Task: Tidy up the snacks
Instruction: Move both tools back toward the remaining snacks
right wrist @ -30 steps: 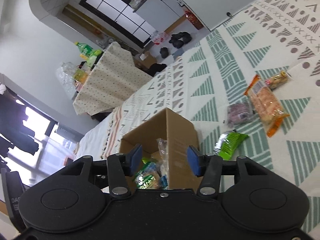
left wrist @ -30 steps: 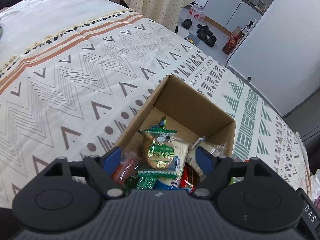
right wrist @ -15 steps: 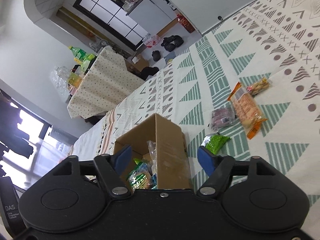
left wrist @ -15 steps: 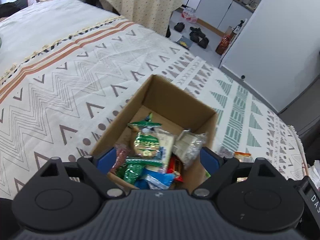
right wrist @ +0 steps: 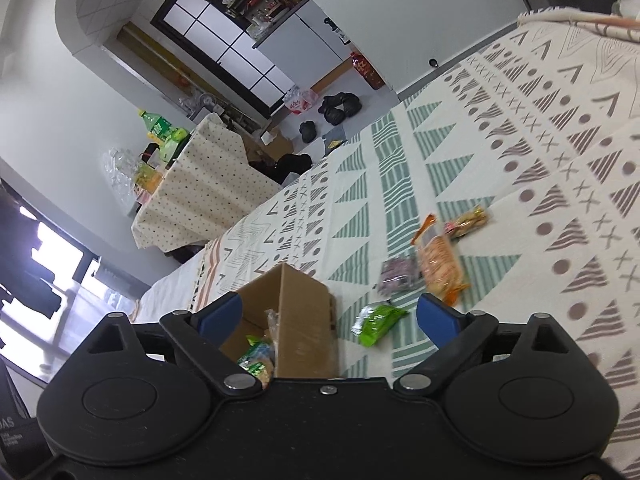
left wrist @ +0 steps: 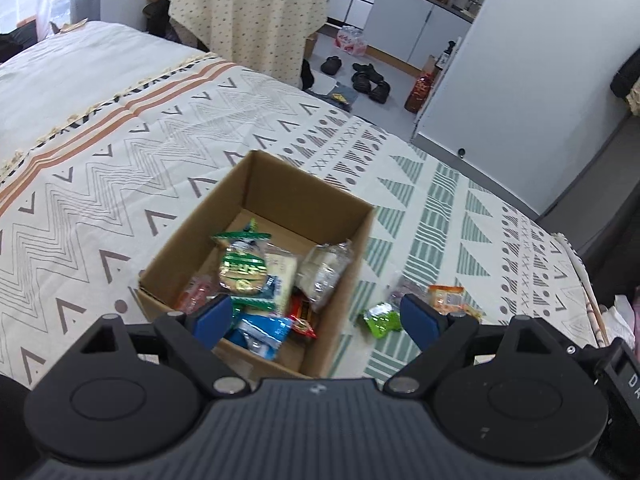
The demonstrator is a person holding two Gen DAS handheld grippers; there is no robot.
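Note:
An open cardboard box [left wrist: 304, 192] stands on the patterned bedspread and holds several snack packets, among them a green one [left wrist: 242, 266] and a clear one [left wrist: 324, 270]. My left gripper [left wrist: 316, 320] is open and empty above the box's near edge. My right gripper [right wrist: 328, 320] is open and empty, raised above the box [right wrist: 296, 320]. On the bedspread to the right of the box lie a green packet [right wrist: 376, 322], a purple packet [right wrist: 398, 276], an orange packet [right wrist: 438, 264] and a small packet [right wrist: 468, 220].
The bedspread [left wrist: 120, 168] covers a wide bed. Beyond its far edge is floor with shoes [left wrist: 366, 78], a cloth-covered table [left wrist: 244, 12] and a white wall panel [left wrist: 532, 92].
Both grippers have risen and pulled back from the box and their jaws have opened wider. The loose packets to the right of the box have come into the left wrist view.

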